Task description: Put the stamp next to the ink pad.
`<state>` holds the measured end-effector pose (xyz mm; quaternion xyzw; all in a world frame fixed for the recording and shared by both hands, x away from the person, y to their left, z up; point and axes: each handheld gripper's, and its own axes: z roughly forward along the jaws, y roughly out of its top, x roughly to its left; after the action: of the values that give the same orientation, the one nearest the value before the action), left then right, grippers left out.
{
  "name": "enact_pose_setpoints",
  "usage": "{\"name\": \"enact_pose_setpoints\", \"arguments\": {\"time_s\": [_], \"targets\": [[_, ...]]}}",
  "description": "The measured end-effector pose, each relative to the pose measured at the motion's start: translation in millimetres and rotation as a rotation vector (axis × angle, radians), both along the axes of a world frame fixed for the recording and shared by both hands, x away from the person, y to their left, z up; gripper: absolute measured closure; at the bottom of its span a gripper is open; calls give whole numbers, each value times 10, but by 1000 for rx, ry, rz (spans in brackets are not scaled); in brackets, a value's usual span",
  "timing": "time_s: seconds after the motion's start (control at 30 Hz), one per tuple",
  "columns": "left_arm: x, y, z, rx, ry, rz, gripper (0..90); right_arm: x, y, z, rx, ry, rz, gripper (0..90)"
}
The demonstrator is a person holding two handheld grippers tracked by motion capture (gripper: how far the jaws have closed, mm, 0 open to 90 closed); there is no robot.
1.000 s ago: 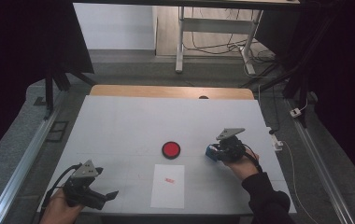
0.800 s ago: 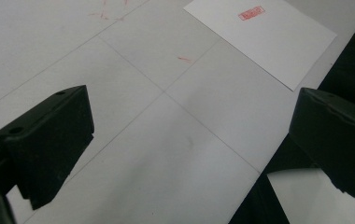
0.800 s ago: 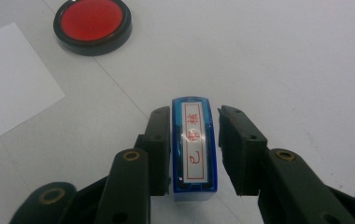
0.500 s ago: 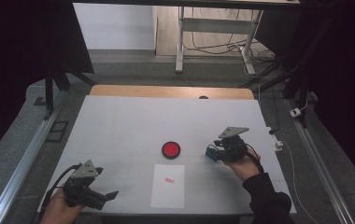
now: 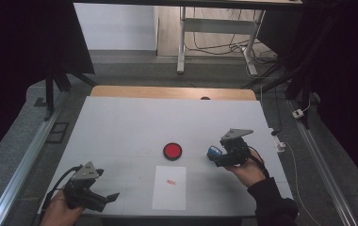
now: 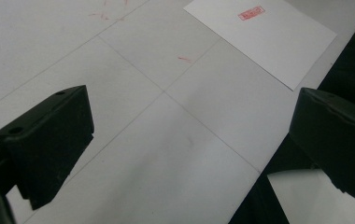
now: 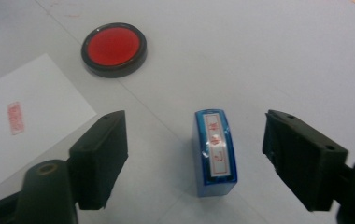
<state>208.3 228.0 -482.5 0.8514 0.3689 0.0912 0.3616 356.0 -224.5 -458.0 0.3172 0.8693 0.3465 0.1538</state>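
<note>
- Blue plastic rectangular stamp [image 7: 215, 154] with a red-lettered white label stands on the pale grey worktop [image 5: 134, 122] between the right tongs [image 7: 194, 158], whose jaws have just been opening and stand clear of it.
- Round red ink pad [image 7: 114, 49] in a black rim sits at ten o'clock from the stamp.
- White paper sheet [image 5: 169, 187] bearing a red imprint lies at six o'clock from the pad.
- Left tongs [image 6: 189, 154] gape wide, holding nothing.

Lab recording bay: black curtains [image 5: 21, 70], floor rails [image 5: 24, 162], white table [image 5: 134, 122].
</note>
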Motion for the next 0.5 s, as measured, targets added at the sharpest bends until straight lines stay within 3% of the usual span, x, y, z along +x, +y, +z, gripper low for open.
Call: {"name": "enact_pose_setpoints", "arguments": {"time_s": [0.23, 0.5], "targets": [[1, -6, 0, 6, 0, -4, 4, -178, 29, 60, 15, -8, -20, 84], [1, -8, -1, 7, 0, -5, 4, -351, -11, 80, 34, -15, -19, 13]]}}
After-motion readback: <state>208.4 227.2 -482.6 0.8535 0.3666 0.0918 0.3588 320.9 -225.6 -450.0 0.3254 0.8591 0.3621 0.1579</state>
